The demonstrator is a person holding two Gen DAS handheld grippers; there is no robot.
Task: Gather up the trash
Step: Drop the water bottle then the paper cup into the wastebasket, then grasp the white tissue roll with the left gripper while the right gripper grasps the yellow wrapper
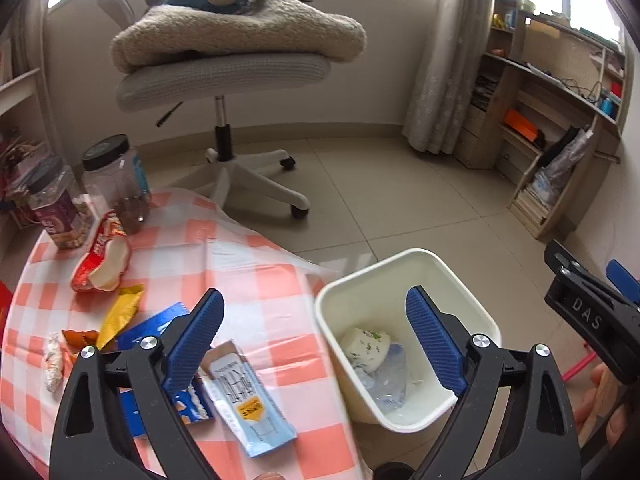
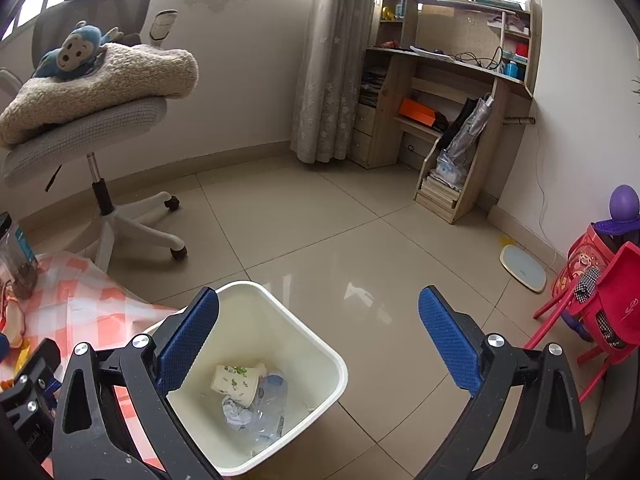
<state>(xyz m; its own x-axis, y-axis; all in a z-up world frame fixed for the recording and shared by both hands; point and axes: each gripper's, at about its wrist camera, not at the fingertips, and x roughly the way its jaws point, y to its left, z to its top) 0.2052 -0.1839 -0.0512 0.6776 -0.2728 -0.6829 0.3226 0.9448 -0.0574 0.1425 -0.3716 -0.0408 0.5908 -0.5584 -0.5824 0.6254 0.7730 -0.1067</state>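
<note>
A white bin [image 1: 400, 276] [image 2: 320, 344] stands on the floor beside the table. It holds a paper cup [image 1: 366, 346] [image 2: 236, 384] and crumpled clear plastic [image 2: 268, 412]. On the checked tablecloth [image 1: 240, 248] lie a light blue wrapper [image 1: 248, 400], a blue packet [image 1: 156, 328], a yellow wrapper [image 1: 120, 312], a red and white wrapper [image 1: 102, 264] and a small crumpled scrap [image 1: 54, 364]. My left gripper [image 1: 316, 340] is open and empty, over the table's edge and the bin. My right gripper [image 2: 320, 344] is open and empty above the bin.
Two lidded jars [image 1: 116, 184] [image 1: 60, 208] stand at the back of the table. An office chair [image 1: 224, 80] with a blanket and plush monkey stands behind. A wooden shelf desk [image 2: 452, 92] is at the far wall. A red child's chair [image 2: 592, 304] stands right.
</note>
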